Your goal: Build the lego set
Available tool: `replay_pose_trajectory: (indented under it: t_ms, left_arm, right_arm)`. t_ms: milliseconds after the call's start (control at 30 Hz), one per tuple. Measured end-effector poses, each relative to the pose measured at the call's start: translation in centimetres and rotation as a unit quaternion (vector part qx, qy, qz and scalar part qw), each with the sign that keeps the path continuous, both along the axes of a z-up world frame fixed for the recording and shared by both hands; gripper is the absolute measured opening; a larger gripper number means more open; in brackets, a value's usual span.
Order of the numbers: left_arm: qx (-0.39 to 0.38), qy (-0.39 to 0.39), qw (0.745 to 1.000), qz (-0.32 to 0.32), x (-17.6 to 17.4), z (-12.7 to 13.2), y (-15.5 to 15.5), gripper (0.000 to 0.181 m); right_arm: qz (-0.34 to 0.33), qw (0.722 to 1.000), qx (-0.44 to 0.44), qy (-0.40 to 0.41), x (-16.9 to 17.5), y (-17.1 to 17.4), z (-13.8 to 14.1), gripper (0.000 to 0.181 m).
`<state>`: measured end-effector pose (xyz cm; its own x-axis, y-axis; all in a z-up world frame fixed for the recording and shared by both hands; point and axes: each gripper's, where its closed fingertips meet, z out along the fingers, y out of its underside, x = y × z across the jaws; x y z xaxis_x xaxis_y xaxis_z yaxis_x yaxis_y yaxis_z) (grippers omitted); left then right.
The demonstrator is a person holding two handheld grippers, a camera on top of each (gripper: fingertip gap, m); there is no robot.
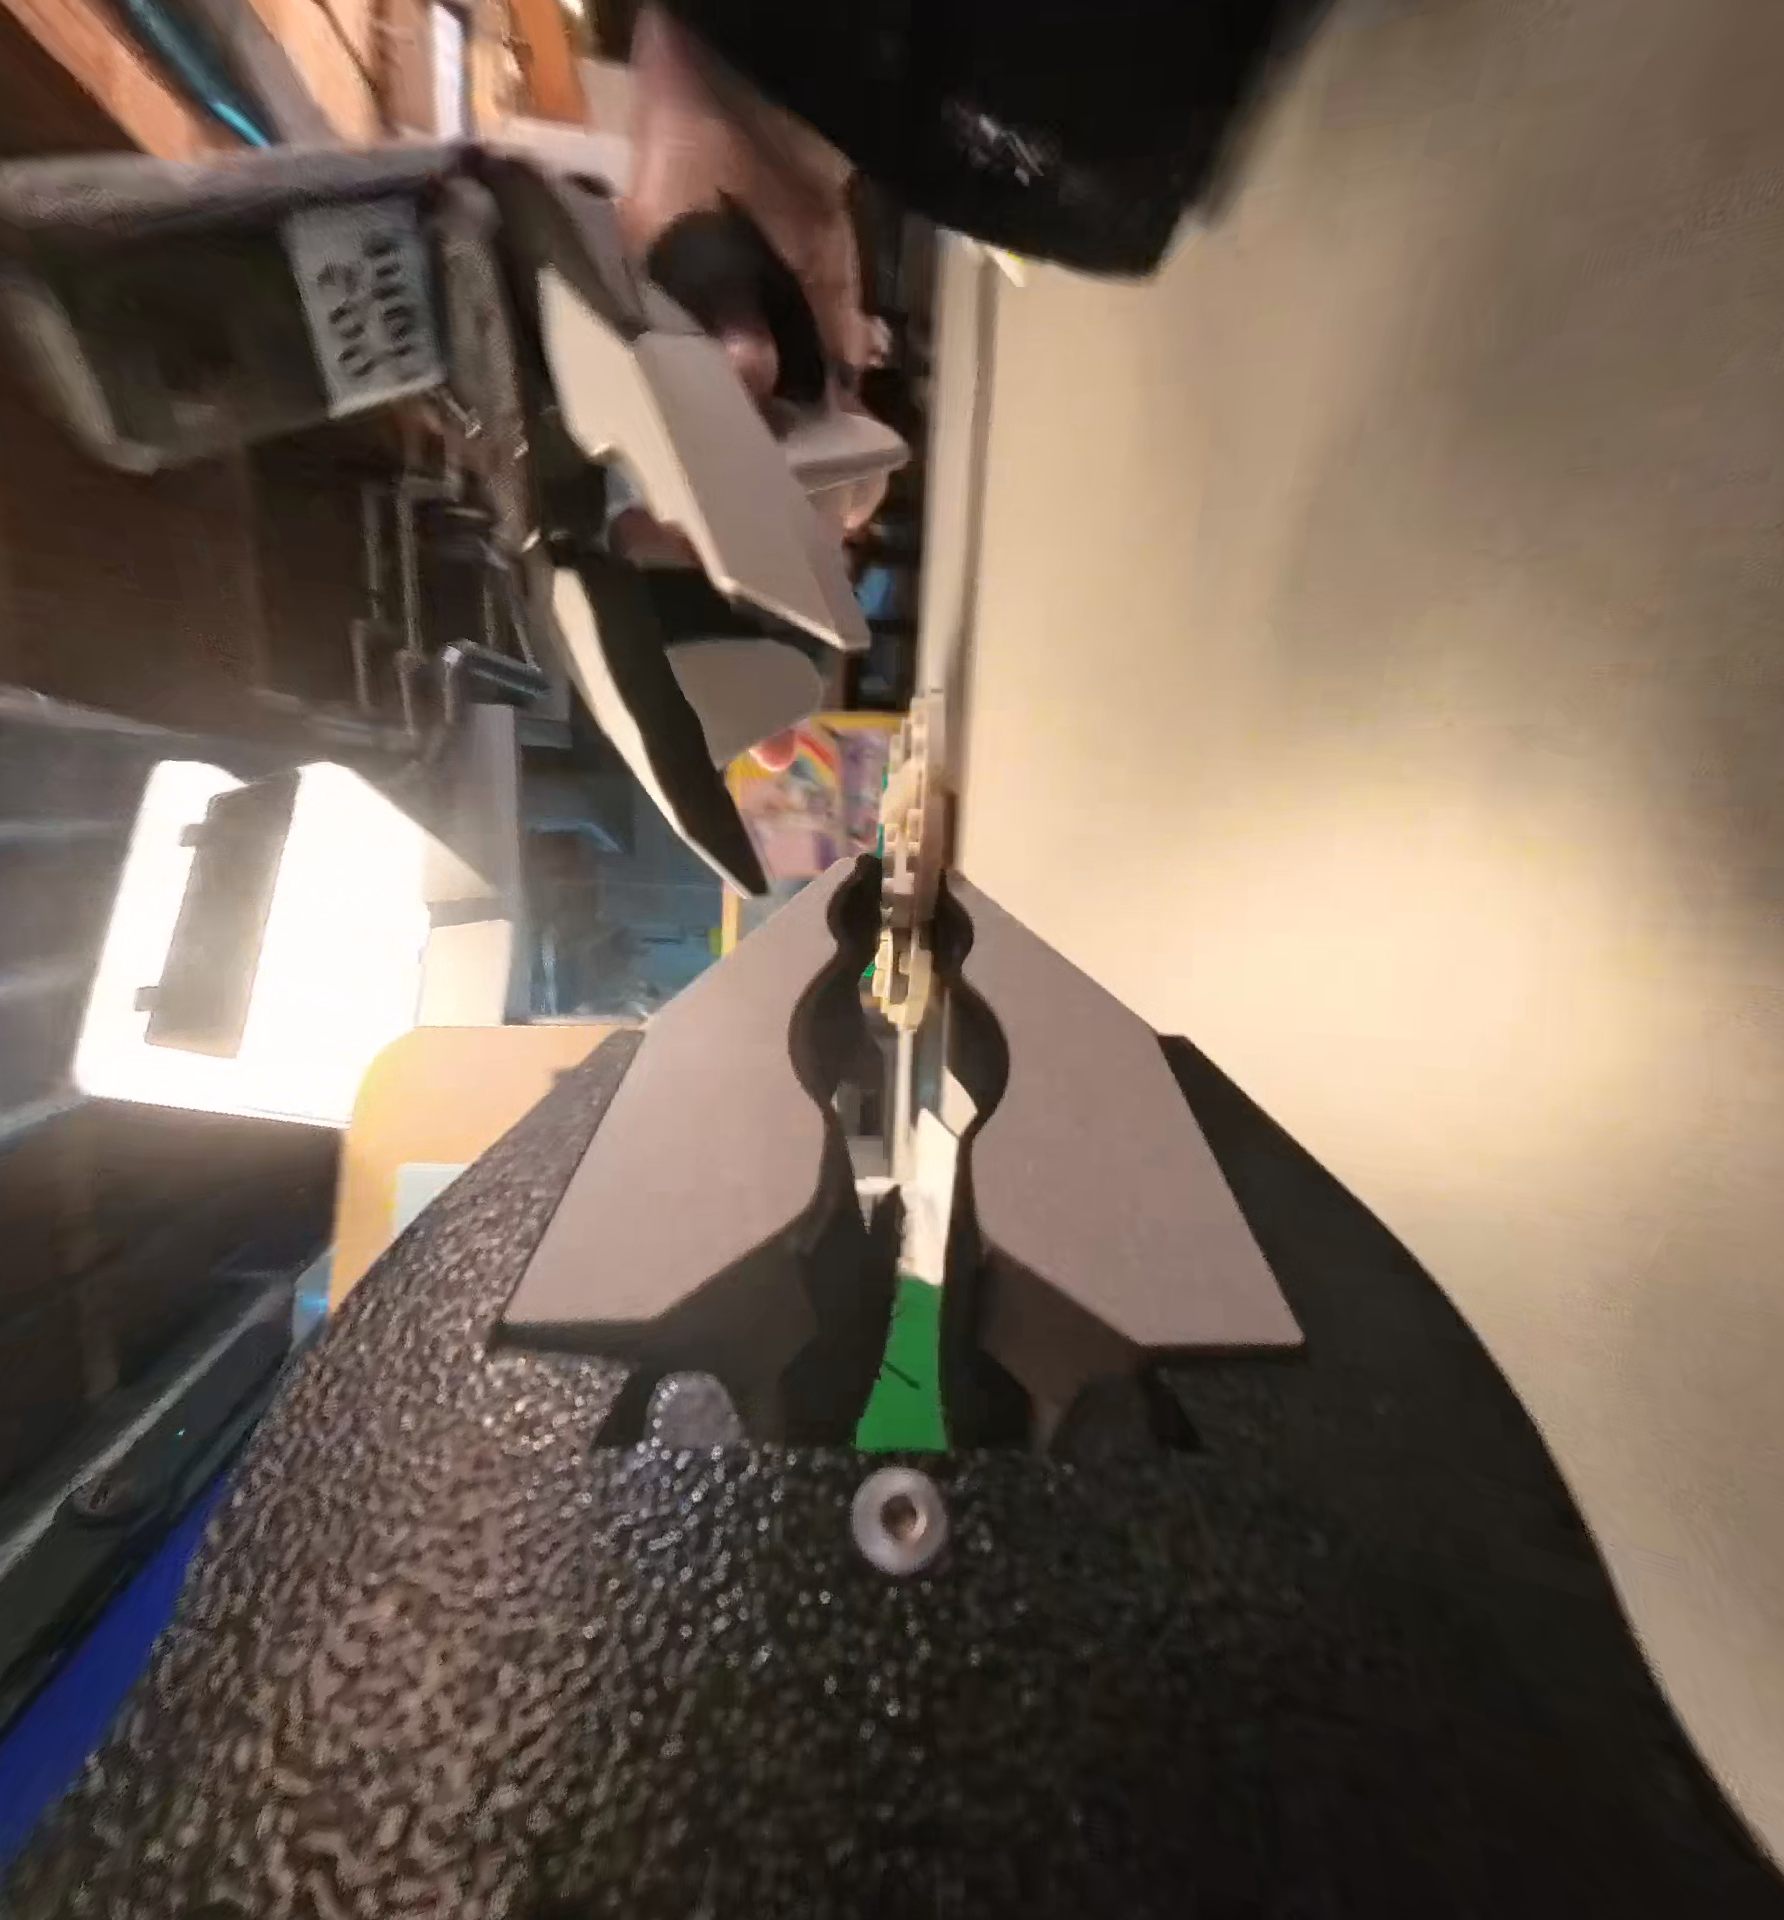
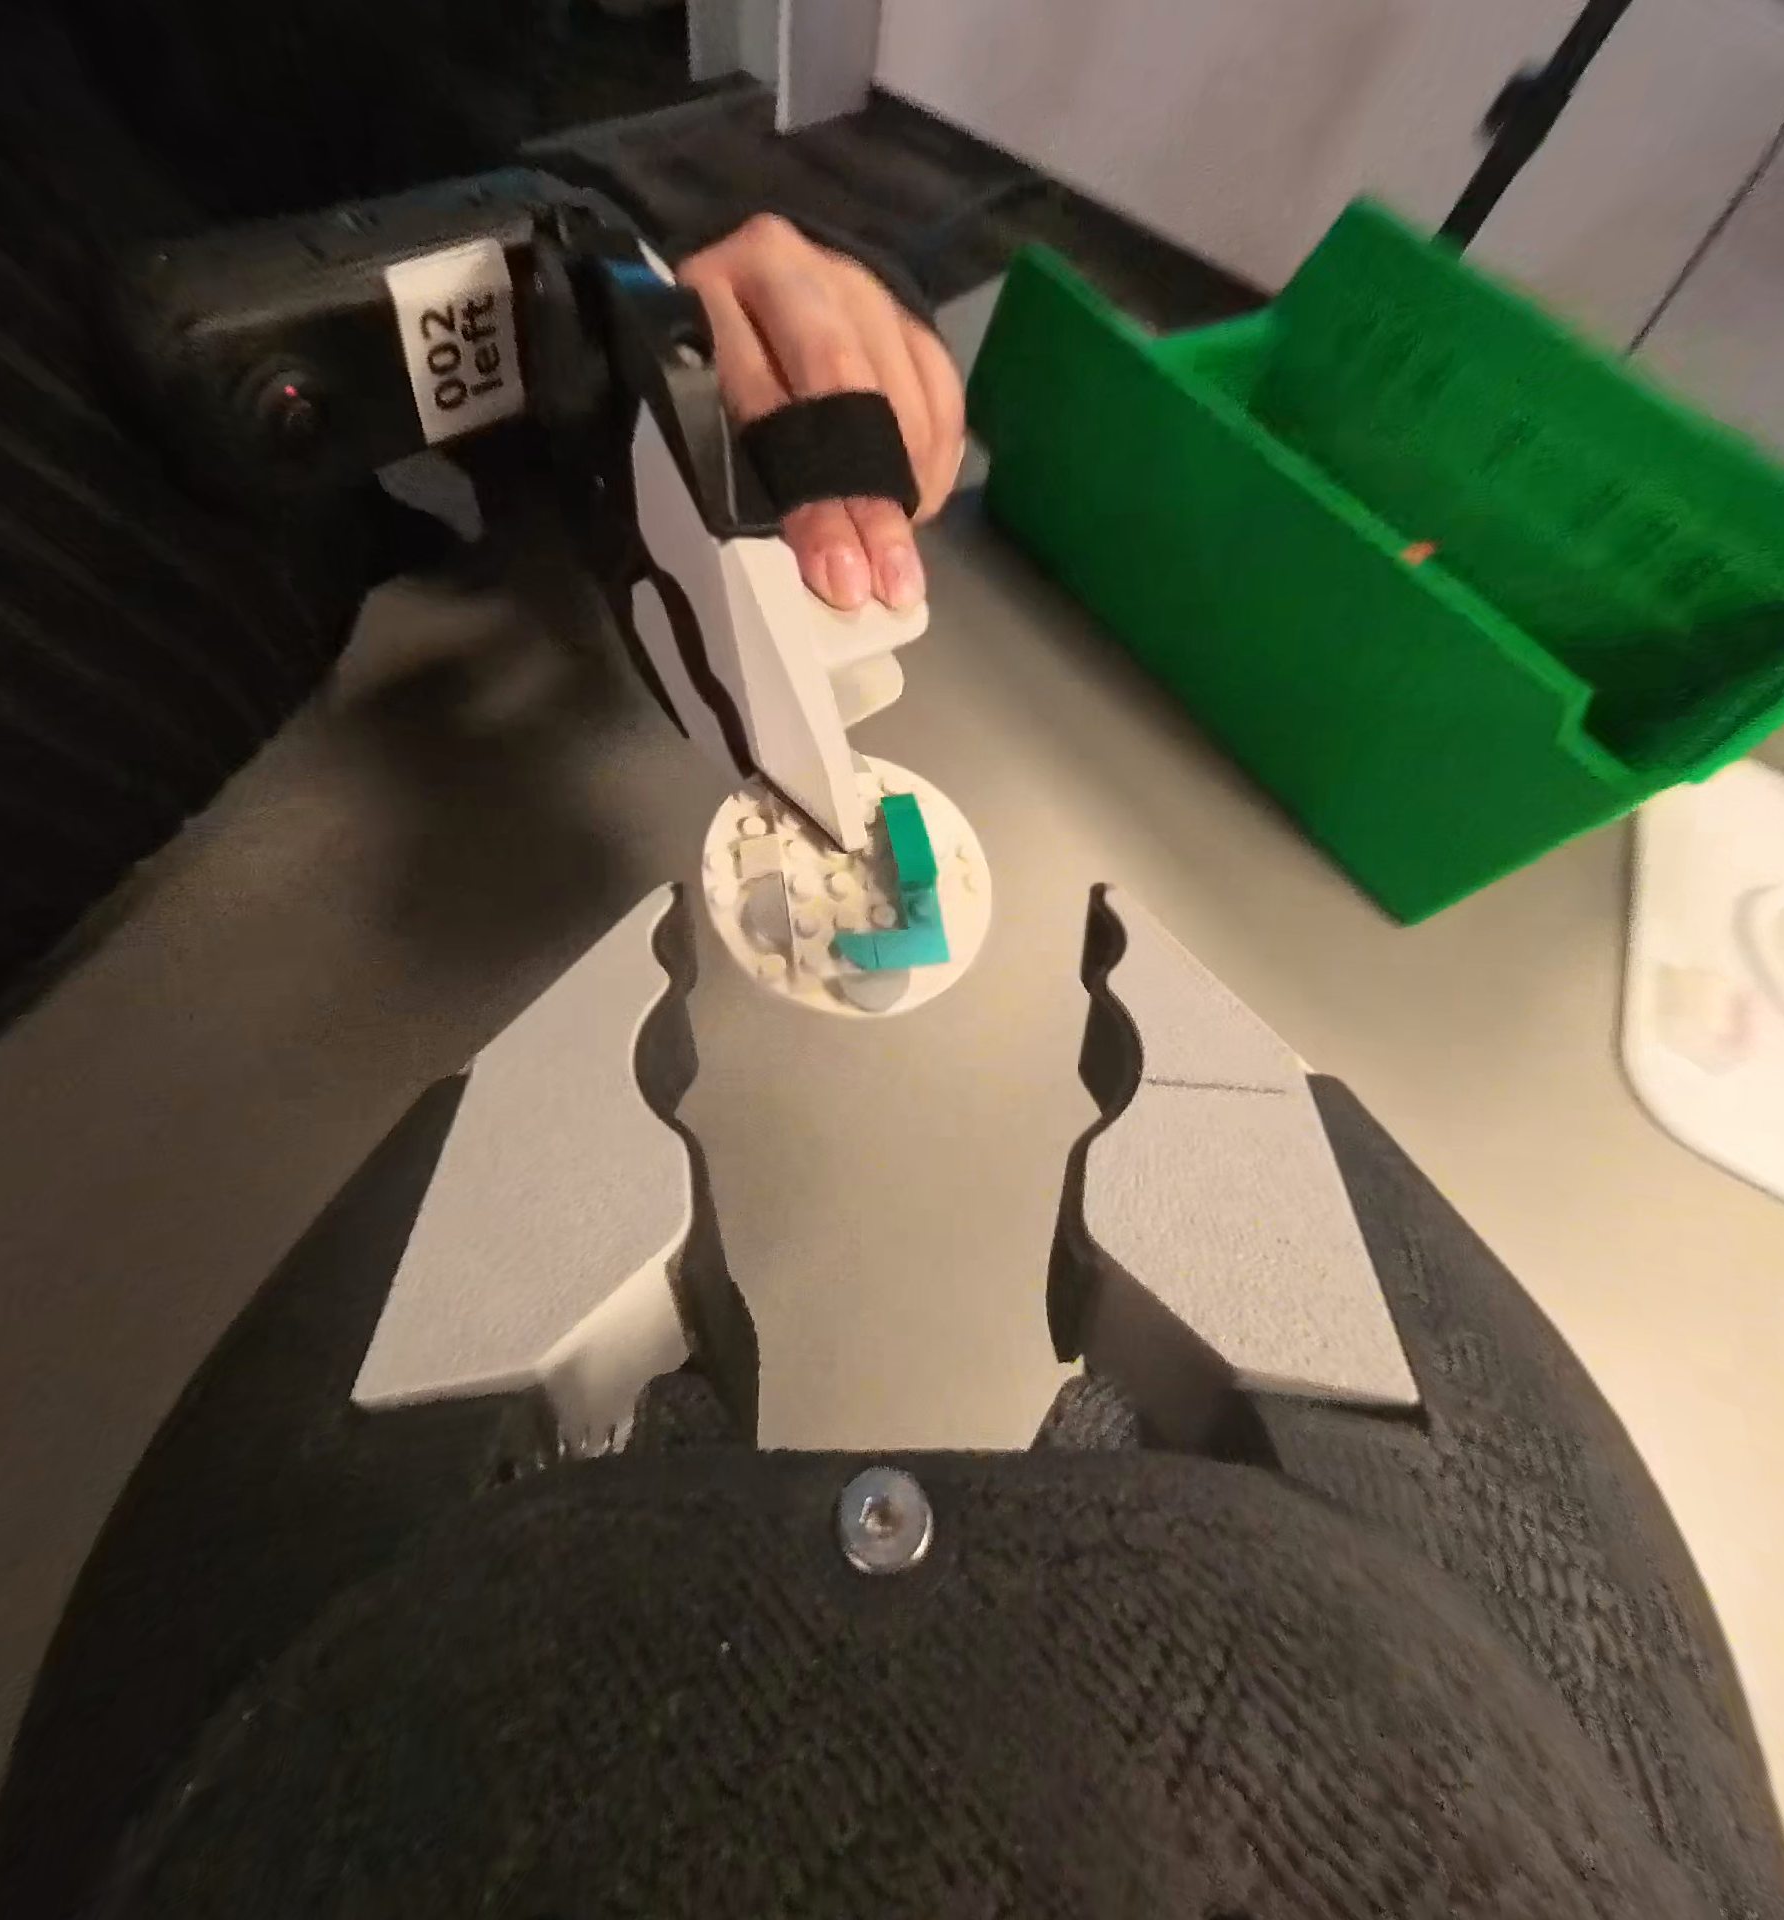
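The left tongs point(image 2: 826, 821), white-faced with black inner edges, are pressed nearly together with their tips down on the round white studded lego base plate point(image 2: 763, 862). Whether they pinch its edge or only press on it I cannot tell, since the left wrist view is turned sideways and blurred. Just beside those tips, on the plate, stands an L of teal lego bricks point(image 2: 903, 894). The right tongs point(image 2: 883, 904) are spread wide and empty, hovering above the grey tabletop point(image 2: 867, 1195), with the plate just beyond and between their tips.

To my eye the left is steadying the build for the right to work. It should bear straight down so the plate does not skate, and keep clear of the studs still to be filled. The right would best fetch its next piece from the green plastic bin point(image 2: 1283, 623), off to its far right.
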<state>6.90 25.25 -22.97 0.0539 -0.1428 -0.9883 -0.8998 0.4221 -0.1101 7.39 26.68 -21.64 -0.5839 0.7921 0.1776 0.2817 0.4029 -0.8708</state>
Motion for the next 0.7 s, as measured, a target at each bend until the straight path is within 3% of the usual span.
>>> replay_pose_trajectory:
  t_ms: [33,167,333,500,700]
  left_arm:
    - [0.002,-0.012,1.0,-0.009,0.3,1.1,-0.2,0.007]
    - [-0.002,-0.079,0.995,-0.06,1.8,5.6,-1.3,0.006]
    - [-0.044,-0.168,0.976,-0.133,3.4,10.3,-3.0,0.006]
    - [-0.121,-0.208,0.951,-0.194,4.9,11.9,-4.9,0.006]
    - [-0.144,-0.218,0.94,-0.217,5.9,12.4,-5.9,0.006]
  right_arm:
    - [-0.002,1.0,0.009,0.021,0.6,0.1,1.3,0.076]
    - [0.01,0.989,0.093,0.11,2.9,-1.1,5.5,0.085]
    - [0.026,0.957,0.214,0.193,4.2,-4.0,8.4,0.078]
    - [0.024,0.92,0.296,0.256,4.2,-5.6,9.8,0.066]
    - [0.036,0.913,0.296,0.277,4.5,-6.3,10.2,0.043]
